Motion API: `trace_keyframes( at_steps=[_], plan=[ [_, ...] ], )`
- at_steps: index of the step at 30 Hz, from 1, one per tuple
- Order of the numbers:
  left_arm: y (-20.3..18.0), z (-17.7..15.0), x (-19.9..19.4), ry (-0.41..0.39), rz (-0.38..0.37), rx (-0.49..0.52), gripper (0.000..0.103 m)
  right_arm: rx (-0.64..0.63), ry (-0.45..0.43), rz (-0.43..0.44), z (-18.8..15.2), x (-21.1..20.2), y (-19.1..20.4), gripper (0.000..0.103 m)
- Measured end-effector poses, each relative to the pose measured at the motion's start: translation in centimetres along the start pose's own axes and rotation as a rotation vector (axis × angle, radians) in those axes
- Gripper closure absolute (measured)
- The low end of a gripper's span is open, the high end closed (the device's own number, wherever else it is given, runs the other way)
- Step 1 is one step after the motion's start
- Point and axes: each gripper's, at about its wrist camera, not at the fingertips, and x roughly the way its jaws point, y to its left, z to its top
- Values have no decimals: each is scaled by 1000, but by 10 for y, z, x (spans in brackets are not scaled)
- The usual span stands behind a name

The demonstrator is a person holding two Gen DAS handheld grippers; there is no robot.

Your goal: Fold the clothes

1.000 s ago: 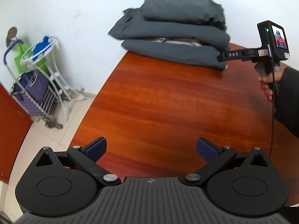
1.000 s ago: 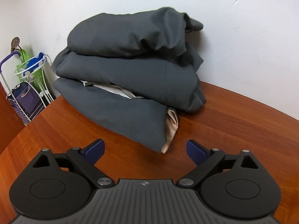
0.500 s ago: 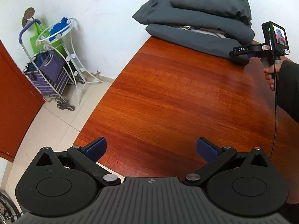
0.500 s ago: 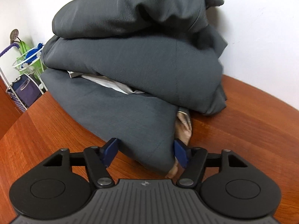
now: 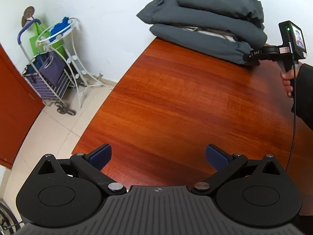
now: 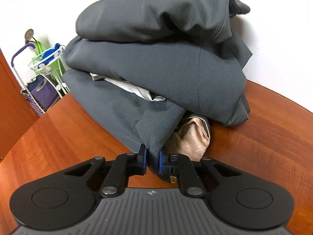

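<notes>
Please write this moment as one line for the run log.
right gripper: fingers closing on corner of bottom grey garment | left gripper: open, holds nothing, over table | stack: three folded grey garments

- Matte black plastic left gripper (image 5: pixel 158 157): ribbed grey housing, silver pivot screws, blue textured pads.
- Right gripper (image 6: pixel 152 161): identical build.
- Dark sleeve (image 5: pixel 305 90) at 3 o'clock.

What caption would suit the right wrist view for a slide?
Right gripper closing on a corner of the bottom grey garment in a stack on the wooden table.
</notes>
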Motion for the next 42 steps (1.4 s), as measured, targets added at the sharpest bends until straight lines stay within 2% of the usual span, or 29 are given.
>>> trace_keyframes(
  at_steps=[11,14,16,21,23,24,25,27,30,36,39,42],
  plan=[
    [-19,6,-4,-40,-62,46,0,-6,6,26,-35,-56,26,96],
    [-21,4,-6,-47,-74,54,0,1,8,25,-41,-68,28,97],
    [-23,3,-7,-49,-81,59,0,6,17,24,-47,-77,30,103],
    [-25,-1,-10,-54,-95,67,0,-16,47,20,-63,-89,27,102],
    [-26,-2,-11,-55,-99,70,0,-17,53,13,-69,-91,27,98],
    [-26,-3,-11,-55,-101,71,0,-17,51,7,-69,-89,29,88],
    [-26,-3,-12,-55,-103,75,0,-17,51,2,-68,-85,31,67],
    [-28,-4,-13,-57,-103,85,0,-25,34,-12,-68,-85,34,51],
    [-28,-5,-12,-54,-102,96,0,-54,27,-32,-67,-79,36,35],
    [-27,-9,-12,-46,-86,113,0,-76,30,-62,-52,-37,41,34],
    [-23,-12,-12,-37,-68,110,0,-91,39,-56,-47,-17,44,42],
    [-17,-15,-12,-26,-47,93,0,-114,41,-53,-42,3,49,46]
  ],
)
